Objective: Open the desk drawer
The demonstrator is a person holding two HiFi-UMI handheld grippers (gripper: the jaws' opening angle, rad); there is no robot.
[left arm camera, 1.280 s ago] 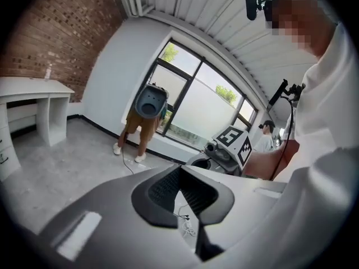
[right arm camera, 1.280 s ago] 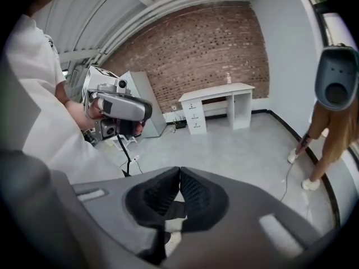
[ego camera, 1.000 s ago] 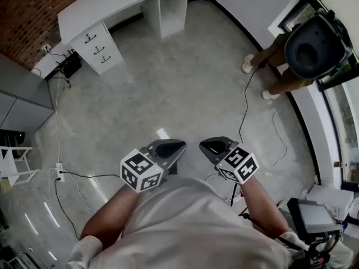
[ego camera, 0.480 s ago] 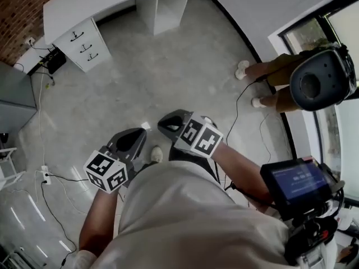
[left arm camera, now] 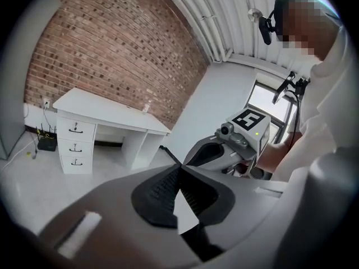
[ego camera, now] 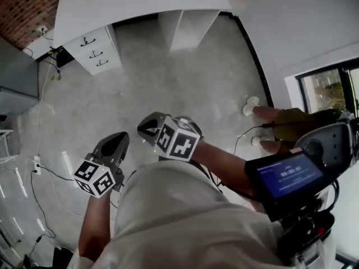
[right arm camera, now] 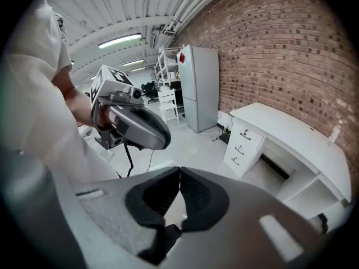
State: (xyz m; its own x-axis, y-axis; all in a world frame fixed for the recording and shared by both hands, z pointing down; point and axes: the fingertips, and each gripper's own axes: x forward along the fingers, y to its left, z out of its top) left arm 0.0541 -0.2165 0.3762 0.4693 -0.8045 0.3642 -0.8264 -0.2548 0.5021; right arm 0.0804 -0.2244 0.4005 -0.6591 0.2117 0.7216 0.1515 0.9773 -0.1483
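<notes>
The white desk point(ego camera: 129, 1) fills more of the top of the head view than it did a second ago and has turned to face me more squarely, so I judge I am walking toward it. It is well apart from me, with open floor between. Its stack of three drawers point(ego camera: 94, 50) sits under the desk's left end, all shut, each with a small dark handle; none has been touched.

My left gripper point(ego camera: 115, 144) has dropped lower and to the left, and my right gripper point(ego camera: 150, 129) has swung across to just beside it. Both are held near my body. Each gripper view shows its jaws closed tip to tip with nothing between them. One will have to open before it can take a handle.

The floor point(ego camera: 185, 77) is smooth, glossy grey concrete. A brick wall point(ego camera: 22, 4) runs behind the desk, and a grey cabinet point(ego camera: 14, 88) stands left of it. Another person's shoes point(ego camera: 249, 105) are near the window at the right. Thin cables point(ego camera: 39, 167) trail across the floor on my left.
</notes>
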